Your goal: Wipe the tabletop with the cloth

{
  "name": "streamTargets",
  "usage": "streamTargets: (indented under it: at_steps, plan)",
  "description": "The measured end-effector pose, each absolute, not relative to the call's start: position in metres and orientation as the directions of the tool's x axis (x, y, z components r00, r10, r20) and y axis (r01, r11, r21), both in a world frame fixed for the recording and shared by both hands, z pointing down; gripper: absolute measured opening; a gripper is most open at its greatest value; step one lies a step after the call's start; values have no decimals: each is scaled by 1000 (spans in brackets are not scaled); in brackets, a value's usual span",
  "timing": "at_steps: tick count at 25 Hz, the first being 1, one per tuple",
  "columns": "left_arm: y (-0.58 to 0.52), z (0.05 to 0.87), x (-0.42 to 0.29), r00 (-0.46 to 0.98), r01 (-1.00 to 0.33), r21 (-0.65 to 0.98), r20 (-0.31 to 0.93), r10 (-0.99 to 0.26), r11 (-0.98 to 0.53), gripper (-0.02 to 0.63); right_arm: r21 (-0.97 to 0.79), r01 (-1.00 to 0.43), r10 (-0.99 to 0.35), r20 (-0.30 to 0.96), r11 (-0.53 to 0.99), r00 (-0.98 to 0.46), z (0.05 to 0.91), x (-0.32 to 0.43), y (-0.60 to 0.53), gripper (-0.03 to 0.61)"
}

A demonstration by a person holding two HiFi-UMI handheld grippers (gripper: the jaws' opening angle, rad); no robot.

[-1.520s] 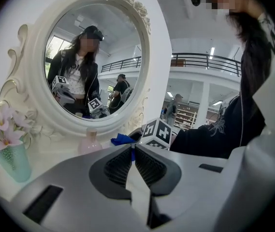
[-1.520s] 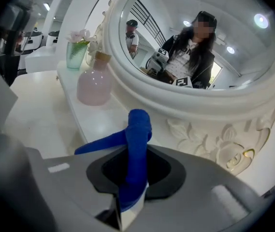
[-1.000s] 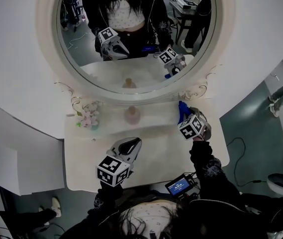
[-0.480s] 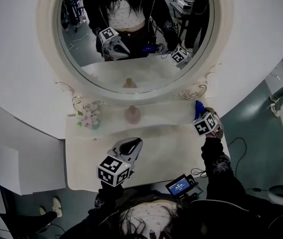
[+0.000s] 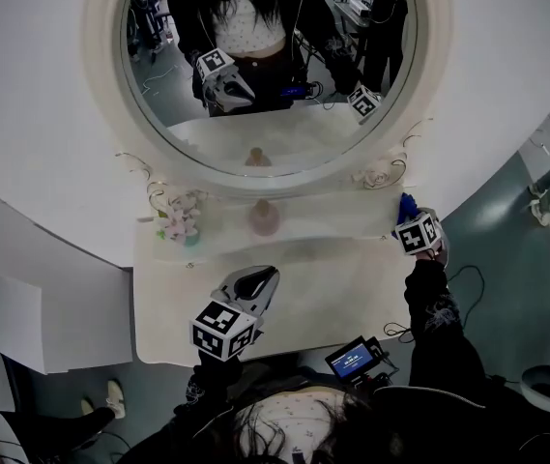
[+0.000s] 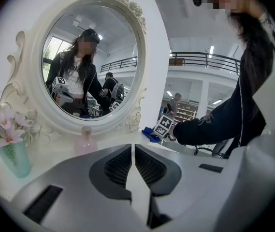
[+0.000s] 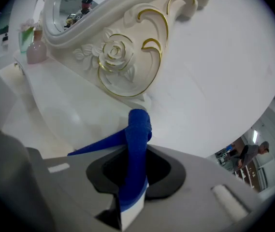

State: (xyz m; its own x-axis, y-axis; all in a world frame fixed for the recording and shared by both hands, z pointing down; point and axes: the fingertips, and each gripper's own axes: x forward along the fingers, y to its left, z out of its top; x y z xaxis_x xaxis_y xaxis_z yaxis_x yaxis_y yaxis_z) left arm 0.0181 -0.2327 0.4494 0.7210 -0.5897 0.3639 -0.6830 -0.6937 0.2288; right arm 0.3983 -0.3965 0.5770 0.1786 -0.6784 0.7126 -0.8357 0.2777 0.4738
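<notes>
The white tabletop (image 5: 332, 288) is a vanity top under a round mirror (image 5: 265, 56). My right gripper (image 5: 413, 217) is at the top's far right end, by the mirror frame, shut on the blue cloth (image 5: 407, 203). In the right gripper view the cloth (image 7: 138, 129) stands up out of the shut jaws (image 7: 136, 154) and trails left onto the tabletop (image 7: 55, 110). My left gripper (image 5: 258, 280) hovers over the front middle of the top. Its jaws (image 6: 132, 151) are shut with nothing between them. From the left gripper view, the right gripper (image 6: 164, 126) and the cloth (image 6: 149, 135) show to the right.
A pink bottle (image 5: 264, 218) stands at the back centre under the mirror. A green vase of pink flowers (image 5: 180, 222) is at the back left. A small device with a lit screen (image 5: 352, 359) sits by the front edge. The carved mirror frame (image 7: 123, 52) is close to the cloth.
My right gripper has carried the blue cloth rightward along the back of the tabletop to its right end. The left gripper has stayed where it was.
</notes>
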Motion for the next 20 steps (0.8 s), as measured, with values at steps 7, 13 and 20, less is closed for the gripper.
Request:
streamTargets:
  at_steps: [7,13,20]
  plan:
    - [-215,448,16,723,-680,221,363,-587,-700,0,345,-916,-721,686,203,99,549,386,-376,77]
    - [-191,446,26,736,-664,215,354,-577,-716,0,290,-937,-761,647,192,44,523,370,-338,77]
    - [-146,448,43,749,-650,217,348,-564,-729,1,233,-924,-783,613,303,-102,504,323,-276,77]
